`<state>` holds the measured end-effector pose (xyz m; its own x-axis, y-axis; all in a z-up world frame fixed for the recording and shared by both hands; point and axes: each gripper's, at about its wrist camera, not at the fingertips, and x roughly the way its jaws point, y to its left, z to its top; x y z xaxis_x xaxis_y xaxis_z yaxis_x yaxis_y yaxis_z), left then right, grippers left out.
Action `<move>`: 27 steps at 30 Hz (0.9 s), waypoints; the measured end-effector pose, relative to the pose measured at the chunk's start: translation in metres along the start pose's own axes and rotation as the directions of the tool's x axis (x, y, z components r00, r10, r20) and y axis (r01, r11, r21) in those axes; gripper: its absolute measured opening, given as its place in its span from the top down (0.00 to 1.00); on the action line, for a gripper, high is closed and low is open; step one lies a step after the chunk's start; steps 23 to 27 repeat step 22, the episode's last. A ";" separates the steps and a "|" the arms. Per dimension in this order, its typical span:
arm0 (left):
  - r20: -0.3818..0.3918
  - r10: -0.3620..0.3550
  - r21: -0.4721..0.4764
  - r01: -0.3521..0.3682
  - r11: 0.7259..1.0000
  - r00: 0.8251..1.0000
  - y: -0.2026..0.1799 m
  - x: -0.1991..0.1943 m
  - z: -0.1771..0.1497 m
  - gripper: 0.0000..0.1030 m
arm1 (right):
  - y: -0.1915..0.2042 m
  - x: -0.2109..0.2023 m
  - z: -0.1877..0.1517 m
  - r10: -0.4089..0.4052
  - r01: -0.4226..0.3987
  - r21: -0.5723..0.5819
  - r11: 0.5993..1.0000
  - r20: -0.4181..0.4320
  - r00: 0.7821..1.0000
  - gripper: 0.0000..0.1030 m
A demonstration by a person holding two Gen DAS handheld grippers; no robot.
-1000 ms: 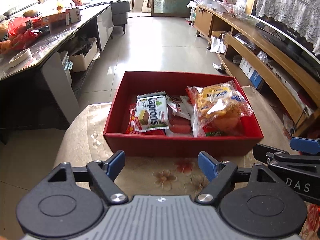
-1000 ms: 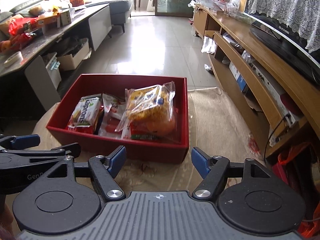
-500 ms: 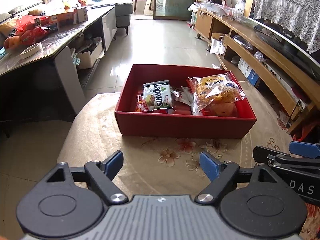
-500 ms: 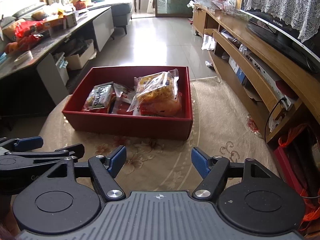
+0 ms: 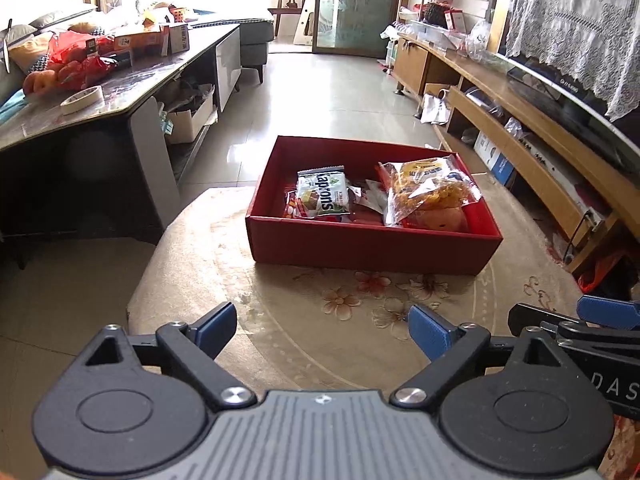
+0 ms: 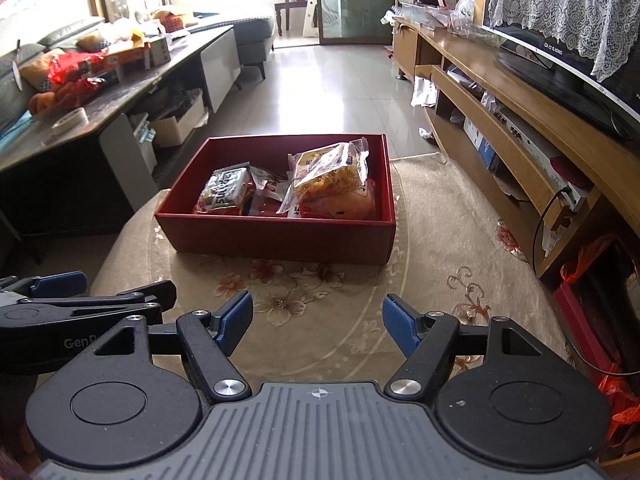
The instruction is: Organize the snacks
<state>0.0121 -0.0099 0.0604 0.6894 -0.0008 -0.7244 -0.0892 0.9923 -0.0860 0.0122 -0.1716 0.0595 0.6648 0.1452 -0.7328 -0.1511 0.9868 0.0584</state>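
Note:
A red box (image 5: 372, 246) (image 6: 280, 236) stands on a round floral tablecloth. Inside lie a green and white wafer pack (image 5: 322, 196) (image 6: 226, 190), a clear bag of yellow snacks (image 5: 428, 190) (image 6: 328, 170) and small red packets between them. My left gripper (image 5: 322, 328) hovers over the cloth well short of the box, its jaws opening with nothing between them. My right gripper (image 6: 318, 320) is beside it on the right, open and empty. Each gripper shows at the edge of the other's view.
The table (image 5: 280, 320) (image 6: 460, 240) drops off at its left edge. A dark low table (image 5: 100, 92) with fruit, boxes and a tape roll runs along the left. A wooden TV bench (image 6: 520, 120) lines the right wall. Tiled floor lies beyond the box.
Both grippers have drawn back from the red box, which now looks smaller and farther off. The left gripper's fingers stand wider apart than before.

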 end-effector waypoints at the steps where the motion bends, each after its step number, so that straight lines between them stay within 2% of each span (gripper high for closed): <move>1: 0.003 -0.003 -0.001 0.003 1.000 1.000 0.000 -0.001 -0.001 0.13 | -0.001 0.000 0.000 0.001 -0.001 0.002 1.000 0.001 1.000 0.24; 13: 0.010 0.002 0.007 -0.002 1.000 1.000 -0.004 -0.005 -0.010 0.12 | 0.000 -0.004 -0.008 -0.009 0.009 -0.006 1.000 -0.008 1.000 0.24; 21: 0.011 0.005 0.019 -0.005 1.000 1.000 -0.005 -0.010 -0.015 0.05 | -0.003 -0.010 -0.012 -0.017 0.016 -0.008 1.000 -0.006 1.000 0.20; 27: 0.008 0.001 0.020 -0.002 1.000 1.000 -0.005 -0.010 -0.016 0.05 | -0.004 -0.010 -0.013 -0.019 0.019 -0.007 1.000 -0.006 1.000 0.18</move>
